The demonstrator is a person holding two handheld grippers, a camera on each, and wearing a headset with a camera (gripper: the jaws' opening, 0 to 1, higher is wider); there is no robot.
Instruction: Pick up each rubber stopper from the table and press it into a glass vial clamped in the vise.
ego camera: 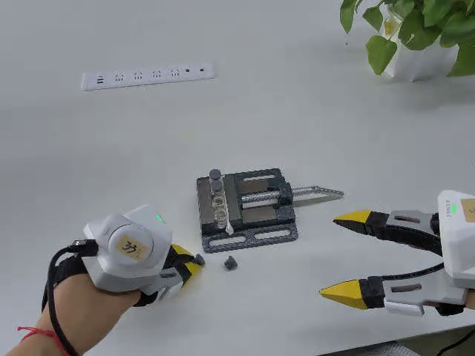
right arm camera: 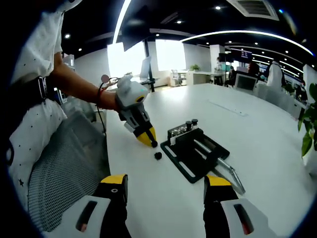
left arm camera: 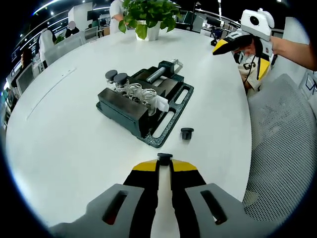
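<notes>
White tabletop. Dark vise near the middle, clamping a row of four glass vials: far two stoppered, near two open. Right gripper off to the vise's right, jaws spread wide, holding nothing. Left gripper near-left of the vise, jaws pinching a rubber stopper at the tips. Loose stopper upright on the tabletop, just before the vise base.

In the vise stand vials; a stopper lies just before it, a power strip well behind.
</notes>
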